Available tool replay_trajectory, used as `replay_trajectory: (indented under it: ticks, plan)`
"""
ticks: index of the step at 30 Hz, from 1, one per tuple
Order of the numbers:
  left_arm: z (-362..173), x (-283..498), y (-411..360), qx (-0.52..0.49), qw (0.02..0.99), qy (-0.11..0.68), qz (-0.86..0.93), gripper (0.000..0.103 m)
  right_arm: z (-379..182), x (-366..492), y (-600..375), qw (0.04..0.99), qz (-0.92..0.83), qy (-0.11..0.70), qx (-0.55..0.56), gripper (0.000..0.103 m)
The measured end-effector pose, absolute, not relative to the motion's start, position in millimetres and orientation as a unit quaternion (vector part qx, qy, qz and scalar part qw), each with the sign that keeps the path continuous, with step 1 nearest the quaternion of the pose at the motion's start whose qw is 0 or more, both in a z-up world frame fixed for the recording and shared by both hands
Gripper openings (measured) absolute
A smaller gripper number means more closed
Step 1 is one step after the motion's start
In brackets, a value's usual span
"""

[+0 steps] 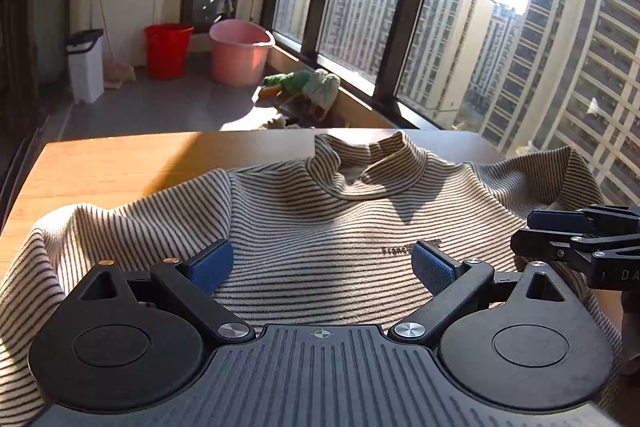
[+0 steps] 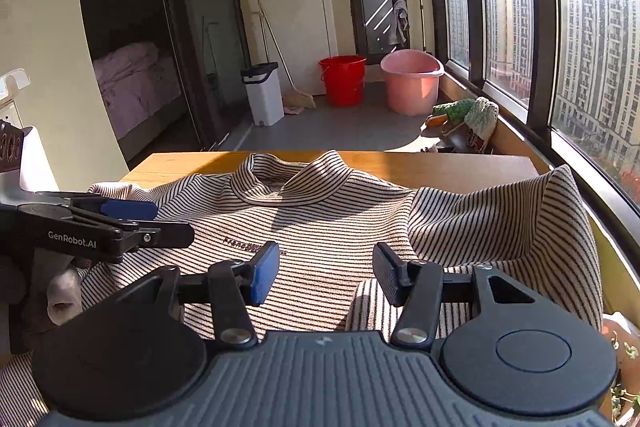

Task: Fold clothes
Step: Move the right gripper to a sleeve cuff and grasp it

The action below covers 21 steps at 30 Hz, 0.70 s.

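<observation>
Cream sweater (image 1: 320, 219) with thin dark stripes; orange-brown wooden table (image 1: 100, 163); red bucket (image 2: 343, 79); pink tub (image 2: 412, 81); blue finger pads (image 1: 212, 265).

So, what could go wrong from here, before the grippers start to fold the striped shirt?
1. The right sleeve hangs past the wooden table edge by the window; its weight may drag the striped shirt askew.
2. The left sleeve lies bunched, so a fold could lock in wrinkles.
3. The left gripper and right gripper, both open, hover close together over the chest; they might collide.
</observation>
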<state>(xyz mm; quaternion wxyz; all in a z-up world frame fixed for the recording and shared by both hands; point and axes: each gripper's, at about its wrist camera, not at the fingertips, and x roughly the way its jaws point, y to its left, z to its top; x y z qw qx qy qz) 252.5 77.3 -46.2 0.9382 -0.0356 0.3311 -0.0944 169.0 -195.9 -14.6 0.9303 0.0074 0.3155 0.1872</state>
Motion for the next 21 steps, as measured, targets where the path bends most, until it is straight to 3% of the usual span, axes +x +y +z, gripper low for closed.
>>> replay_trajectory:
  ticks: [6, 9, 12, 21]
  plan:
    - [-44, 244, 126, -0.121, 0.941, 0.315, -0.037, 0.099, -28, 184, -187, 0.930, 0.171, 0.326, 0.002, 0.051]
    - [-41, 235, 122, -0.104, 0.945, 0.307, -0.043, 0.100, -29, 182, -183, 0.933, 0.166, 0.319, -0.012, 0.053]
    - [-37, 228, 119, -0.099, 0.946, 0.306, -0.046, 0.101, -31, 179, -180, 0.936, 0.161, 0.313, -0.026, 0.063]
    - [-26, 144, 128, -0.079, 0.949, 0.301, -0.053, 0.101, -31, 120, -202, 0.934, 0.186, 0.301, 0.053, 0.064]
